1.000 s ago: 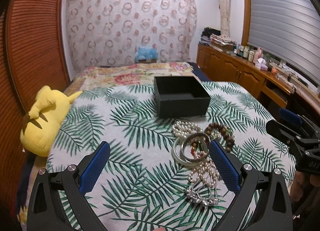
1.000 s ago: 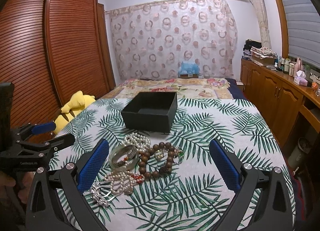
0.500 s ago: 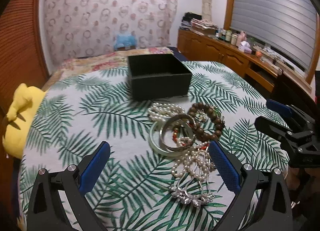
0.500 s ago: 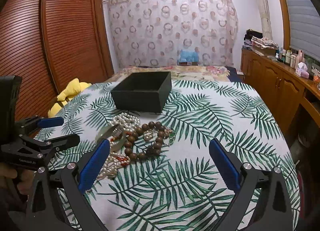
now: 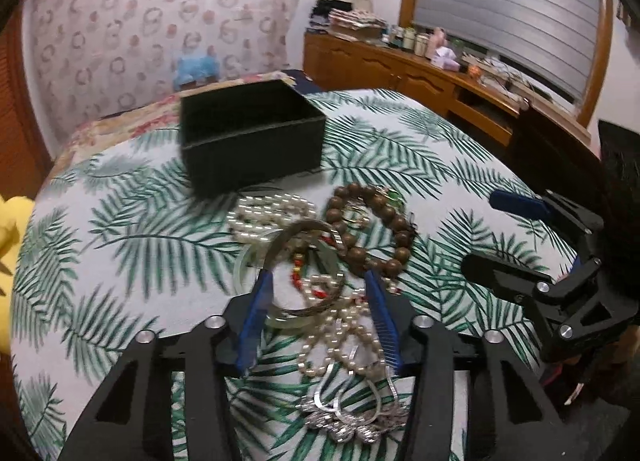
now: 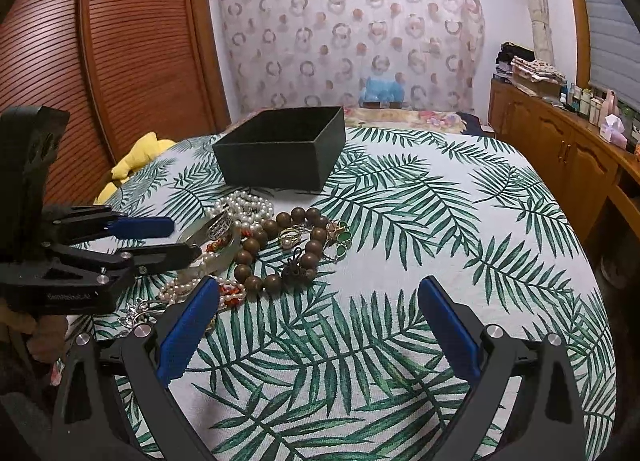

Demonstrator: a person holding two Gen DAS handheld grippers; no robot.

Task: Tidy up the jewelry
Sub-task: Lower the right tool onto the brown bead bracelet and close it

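Note:
A pile of jewelry lies on the palm-leaf cloth: a brown wooden bead bracelet [image 5: 372,229] [image 6: 280,249], white pearl strands [image 5: 264,215] [image 6: 244,207], metal bangles [image 5: 308,261] [image 6: 218,229] and a silver piece [image 5: 352,421]. An open black box [image 5: 250,137] [image 6: 284,149] stands behind the pile. My left gripper [image 5: 320,281] [image 6: 182,239] has half-closed jaws on either side of the bangles and pearls; contact is unclear. My right gripper [image 6: 316,293] [image 5: 496,237] is open and empty, right of the pile.
A yellow plush toy [image 6: 136,157] lies at the table's left edge. A wooden sideboard [image 6: 560,157] with bottles runs along the right wall. A slatted wardrobe [image 6: 100,61] stands left. A bed [image 6: 400,115] lies behind the table.
My left gripper has moved forward over the jewelry pile and its jaws have narrowed around the bangles. My right gripper has shifted slightly closer to the pile and stayed open.

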